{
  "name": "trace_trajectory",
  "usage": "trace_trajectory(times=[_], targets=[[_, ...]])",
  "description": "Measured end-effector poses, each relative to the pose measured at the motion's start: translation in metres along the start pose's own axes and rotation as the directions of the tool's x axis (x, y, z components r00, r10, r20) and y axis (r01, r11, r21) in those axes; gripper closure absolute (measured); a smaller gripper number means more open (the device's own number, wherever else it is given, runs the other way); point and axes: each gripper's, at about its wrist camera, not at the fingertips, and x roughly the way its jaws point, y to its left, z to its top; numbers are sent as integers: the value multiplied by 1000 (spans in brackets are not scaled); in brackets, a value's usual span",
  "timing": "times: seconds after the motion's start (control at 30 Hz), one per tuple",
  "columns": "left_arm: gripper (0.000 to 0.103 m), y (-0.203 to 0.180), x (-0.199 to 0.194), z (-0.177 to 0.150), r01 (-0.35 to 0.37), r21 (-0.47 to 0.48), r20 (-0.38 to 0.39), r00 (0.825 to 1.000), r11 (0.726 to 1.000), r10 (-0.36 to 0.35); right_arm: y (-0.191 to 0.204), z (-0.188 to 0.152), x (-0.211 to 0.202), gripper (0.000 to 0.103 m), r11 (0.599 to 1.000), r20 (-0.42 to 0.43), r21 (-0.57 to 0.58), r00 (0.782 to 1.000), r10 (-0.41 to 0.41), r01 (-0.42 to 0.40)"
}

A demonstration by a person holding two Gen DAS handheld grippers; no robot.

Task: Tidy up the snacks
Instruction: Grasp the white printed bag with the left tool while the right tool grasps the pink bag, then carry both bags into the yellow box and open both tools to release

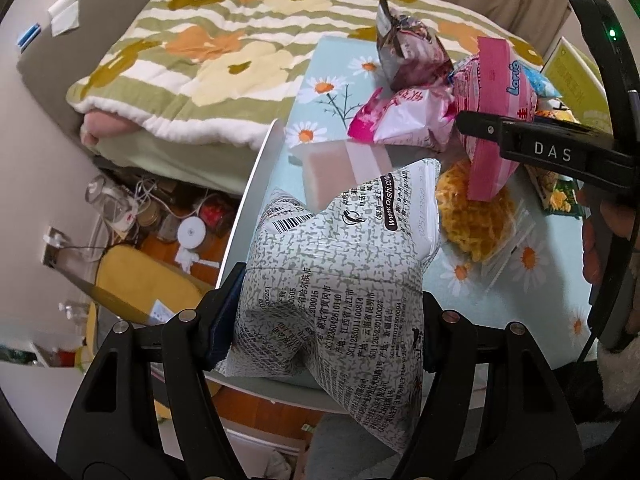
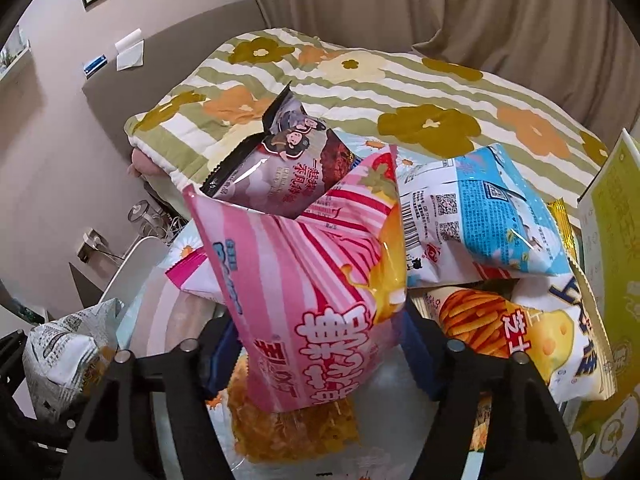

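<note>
Left wrist view: left gripper (image 1: 332, 320) pinches a puffy grey-white bag (image 1: 340, 280), crinkled foil with black print and a barcode, held over the near edge of the table (image 1: 532, 280). The tabletop is glossy pale blue with daisies. Beyond the bag lies a clear packet of yellow noodles (image 1: 476, 216) and a heap of snack bags. The right gripper (image 1: 480, 128) enters from the right, its jaw clamped across a pink striped bag (image 1: 496, 80). A dark purple bag (image 1: 412, 56) tops the heap. Quilted floral blanket (image 1: 192, 72) behind; cables and jars on the floor (image 1: 168, 208).

Right wrist view: right gripper (image 2: 320, 344) squeezes the pink striped bag (image 2: 304, 280), which blocks most of the table. Purple bag (image 2: 288, 160) leans behind it; a blue-white bag (image 2: 488, 220) rests on a cheese-print bag (image 2: 532, 336). Noodles (image 2: 296, 428) underneath. Grey-white bag (image 2: 68, 352) at far left.
</note>
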Motion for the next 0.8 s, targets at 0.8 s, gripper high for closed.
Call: trace_trajectory(times=[0.8], targets=[[37, -43, -106, 98, 117, 211, 298, 938, 970, -178, -29, 9, -167, 39, 980, 204, 192, 976, -81, 41]])
